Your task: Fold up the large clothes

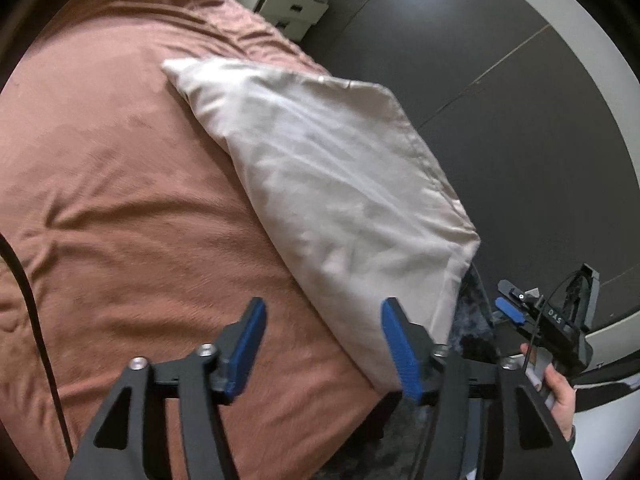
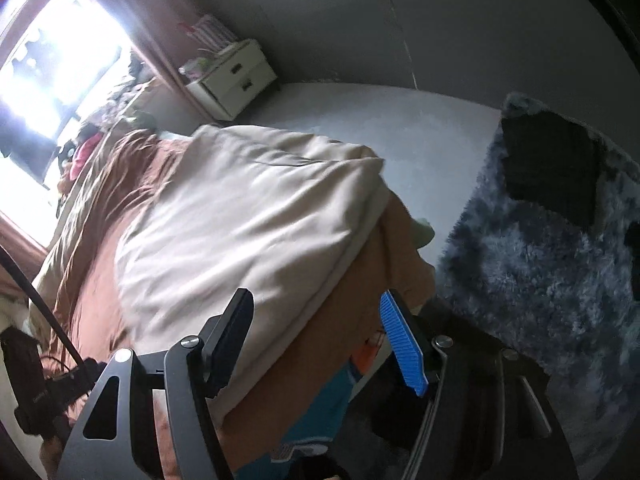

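Now folded cream cloth [image 1: 332,184] on bed [image 1: 120,200], beyond both empty hand-held grippers.

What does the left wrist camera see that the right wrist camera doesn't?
Only the left wrist view shows the person's hand holding the other gripper.

Only the right wrist view shows the bright window, the fluffy grey rug and a dark cloth lying on it.

Both show the cream cloth on the brown bedcover, the white drawer unit, and open jaws with nothing between them.
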A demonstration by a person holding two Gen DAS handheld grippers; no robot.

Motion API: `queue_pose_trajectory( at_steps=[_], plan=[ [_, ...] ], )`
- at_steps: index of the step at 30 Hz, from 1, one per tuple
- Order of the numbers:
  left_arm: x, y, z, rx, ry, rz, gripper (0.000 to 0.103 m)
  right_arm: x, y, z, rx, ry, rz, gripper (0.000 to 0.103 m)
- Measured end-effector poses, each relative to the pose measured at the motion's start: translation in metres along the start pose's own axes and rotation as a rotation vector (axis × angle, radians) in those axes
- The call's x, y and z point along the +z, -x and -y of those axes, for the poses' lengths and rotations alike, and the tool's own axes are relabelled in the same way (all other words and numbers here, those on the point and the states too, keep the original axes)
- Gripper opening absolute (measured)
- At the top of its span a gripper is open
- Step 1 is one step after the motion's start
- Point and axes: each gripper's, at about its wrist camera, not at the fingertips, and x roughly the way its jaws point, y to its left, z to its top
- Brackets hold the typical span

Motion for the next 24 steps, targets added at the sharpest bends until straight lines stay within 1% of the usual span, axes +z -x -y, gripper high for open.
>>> queue_pose_trajectory(
  at_steps=[1, 2, 3, 4, 8, 10, 11, 12, 13, 14, 16, 18, 24],
  plan=[
    [-0.002, 0.009, 0.001, 0.004, -0.009, 0.011, 0.076, -0.009, 0.010, -0.005, -0.006, 0.015, 0.013, 0.066],
    [-0.005, 0.016, 0.002, 0.006, -0.015, 0.019, 0.080, -0.014, 0.018, -0.010, -0.008, 0.030, 0.027, 0.068],
    [-0.009, 0.030, 0.002, 0.010, -0.025, 0.036, 0.087, -0.019, 0.027, -0.015, -0.006, 0.041, 0.038, 0.076],
    [-0.011, 0.038, 0.003, 0.013, -0.031, 0.049, 0.090, -0.026, 0.037, -0.020, -0.005, 0.053, 0.050, 0.082],
    [-0.024, 0.079, 0.007, 0.038, -0.072, 0.109, 0.094, -0.053, 0.067, -0.035, -0.028, 0.094, 0.092, 0.083],
    [-0.032, 0.102, 0.009, 0.052, -0.095, 0.137, 0.100, -0.065, 0.079, -0.040, -0.034, 0.098, 0.109, 0.084],
    [-0.037, 0.113, 0.010, 0.055, -0.106, 0.151, 0.101, -0.072, 0.087, -0.044, -0.035, 0.100, 0.119, 0.085],
    [-0.041, 0.120, 0.010, 0.056, -0.112, 0.158, 0.101, -0.078, 0.094, -0.047, -0.026, 0.105, 0.131, 0.091],
    [-0.045, 0.131, 0.011, 0.062, -0.121, 0.169, 0.102, -0.085, 0.103, -0.051, -0.021, 0.109, 0.140, 0.099],
    [-0.050, 0.142, 0.012, 0.068, -0.124, 0.180, 0.103, -0.091, 0.112, -0.055, -0.019, 0.112, 0.148, 0.103],
    [-0.058, 0.158, 0.013, 0.053, -0.128, 0.204, 0.103, -0.102, 0.126, -0.059, -0.006, 0.109, 0.171, 0.103],
    [-0.067, 0.177, 0.014, 0.043, -0.140, 0.232, 0.103, -0.113, 0.139, -0.063, -0.010, 0.120, 0.187, 0.103],
    [-0.103, 0.235, 0.018, 0.024, -0.176, 0.320, 0.103, -0.149, 0.174, -0.072, 0.005, 0.149, 0.227, 0.103]
  ],
)
